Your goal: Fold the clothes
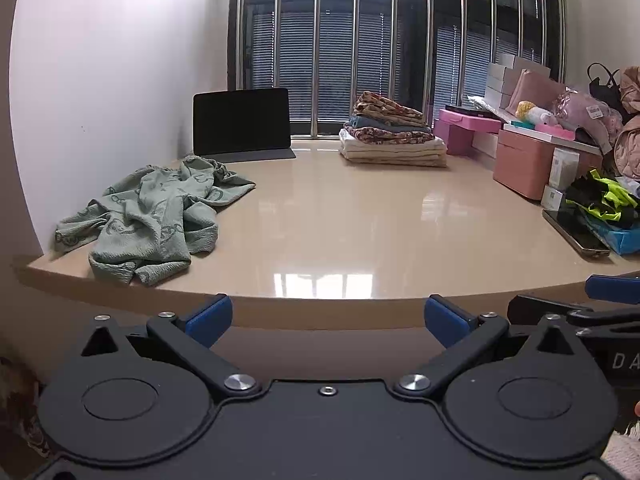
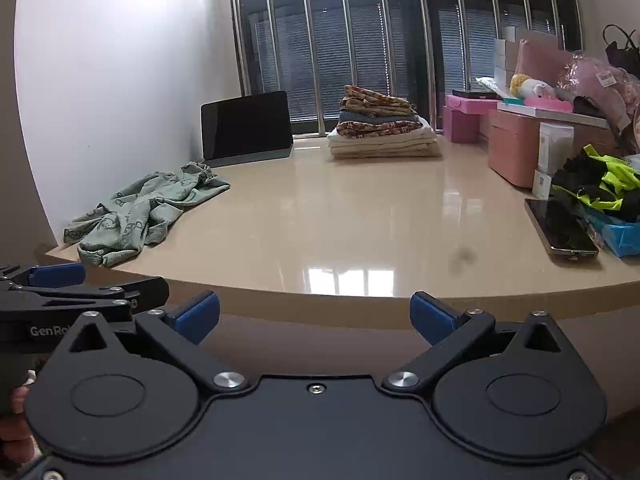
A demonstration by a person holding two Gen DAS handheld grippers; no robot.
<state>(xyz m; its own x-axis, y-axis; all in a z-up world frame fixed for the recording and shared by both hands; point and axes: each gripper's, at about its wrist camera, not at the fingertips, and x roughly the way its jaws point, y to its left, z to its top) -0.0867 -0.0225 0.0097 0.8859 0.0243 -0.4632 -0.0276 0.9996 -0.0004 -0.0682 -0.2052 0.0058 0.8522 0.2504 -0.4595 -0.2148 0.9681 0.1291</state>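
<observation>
Fingers (image 1: 208, 318) on both our grippers are hanging wide before the counter (image 1: 340, 224), where a crumpled green garment (image 1: 148, 216) is lying beside a tablet (image 1: 241, 122), with a folded stack (image 1: 392, 132) behind

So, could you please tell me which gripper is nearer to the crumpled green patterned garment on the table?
Left. The left gripper sits just off the table's edge, the crumpled green patterned garment ahead-left; the right gripper is farther right. Both open.

Home interior, bedroom or living area. Glossy beige table (image 1: 340, 216) against a barred window (image 1: 360, 40) with blinds. Household items on it: stack of folded clothes (image 1: 392, 136), crumpled green garment (image 1: 148, 212), tablet (image 1: 242, 122), pink storage boxes (image 1: 520, 164), phone (image 1: 574, 232), handbag (image 1: 604, 84).
</observation>
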